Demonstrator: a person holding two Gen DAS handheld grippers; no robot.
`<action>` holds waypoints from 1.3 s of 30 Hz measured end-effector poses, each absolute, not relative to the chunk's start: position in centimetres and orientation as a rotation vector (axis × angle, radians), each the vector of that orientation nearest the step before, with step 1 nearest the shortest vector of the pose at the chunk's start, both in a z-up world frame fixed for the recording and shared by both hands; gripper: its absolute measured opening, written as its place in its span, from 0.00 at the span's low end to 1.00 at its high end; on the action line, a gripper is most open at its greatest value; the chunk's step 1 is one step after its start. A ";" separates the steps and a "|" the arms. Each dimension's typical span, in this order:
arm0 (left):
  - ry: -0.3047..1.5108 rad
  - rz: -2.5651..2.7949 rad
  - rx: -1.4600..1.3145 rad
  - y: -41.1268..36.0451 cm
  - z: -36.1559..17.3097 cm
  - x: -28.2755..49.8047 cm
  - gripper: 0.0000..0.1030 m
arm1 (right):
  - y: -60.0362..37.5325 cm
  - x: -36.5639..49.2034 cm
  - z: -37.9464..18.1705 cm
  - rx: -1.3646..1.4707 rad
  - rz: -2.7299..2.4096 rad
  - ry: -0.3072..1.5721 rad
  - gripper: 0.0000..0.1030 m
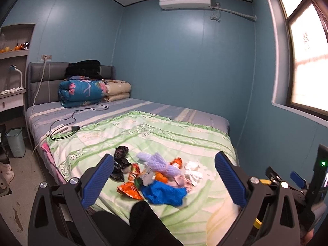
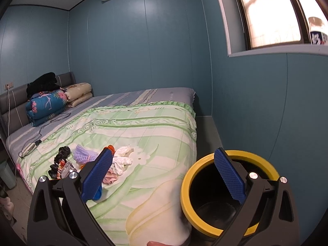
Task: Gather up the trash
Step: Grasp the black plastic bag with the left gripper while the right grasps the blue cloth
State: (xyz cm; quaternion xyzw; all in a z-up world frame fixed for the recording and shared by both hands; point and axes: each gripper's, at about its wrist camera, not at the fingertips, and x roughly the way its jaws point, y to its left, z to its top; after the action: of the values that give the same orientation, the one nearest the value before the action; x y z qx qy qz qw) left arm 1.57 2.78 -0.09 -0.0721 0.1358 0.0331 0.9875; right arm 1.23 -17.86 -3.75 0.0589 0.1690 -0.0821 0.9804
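Trash pile (image 1: 151, 178) waits on the quilt (image 1: 184, 139); both tongs spread empty, left tongs (image 1: 164, 181) framing it, yellow-rimmed bin (image 2: 227, 192) at four o'clock, ready.

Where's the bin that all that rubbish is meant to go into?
The yellow-rimmed black bin stands beside the bed's right corner, just past the right tool in its view. The trash pile lies on the green quilt to its left.

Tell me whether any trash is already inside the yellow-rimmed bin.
No. The yellow-rimmed bin shows only a bare black interior, while the trash pile lies on the bed.
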 end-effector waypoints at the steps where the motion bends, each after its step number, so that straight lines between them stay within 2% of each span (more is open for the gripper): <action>1: 0.273 0.071 -0.154 3.2 -0.2 1.9 0.92 | -17.9 1.5 -3.9 0.122 -0.163 0.337 0.92; 6: 0.295 0.125 -0.171 5.7 -0.9 4.5 0.92 | -17.2 2.6 -4.3 0.105 -0.035 0.286 0.92; 10: 0.345 0.054 -0.133 7.8 -2.4 7.2 0.92 | -16.1 4.4 -5.4 0.078 0.082 0.313 0.92; 26: 0.584 0.077 -0.177 17.2 -9.6 20.5 0.92 | -9.3 12.0 -12.3 0.023 0.474 0.594 0.92; 39: 0.707 0.036 -0.249 21.3 -13.8 28.5 0.92 | -6.4 14.6 -15.3 0.016 0.579 0.752 0.92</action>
State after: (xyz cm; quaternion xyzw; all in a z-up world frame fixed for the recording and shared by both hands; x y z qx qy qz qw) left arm 28.49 21.28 -13.75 -0.1215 0.3455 0.0177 0.9304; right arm 14.59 -6.40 -15.27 0.0076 0.3623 0.2788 0.8894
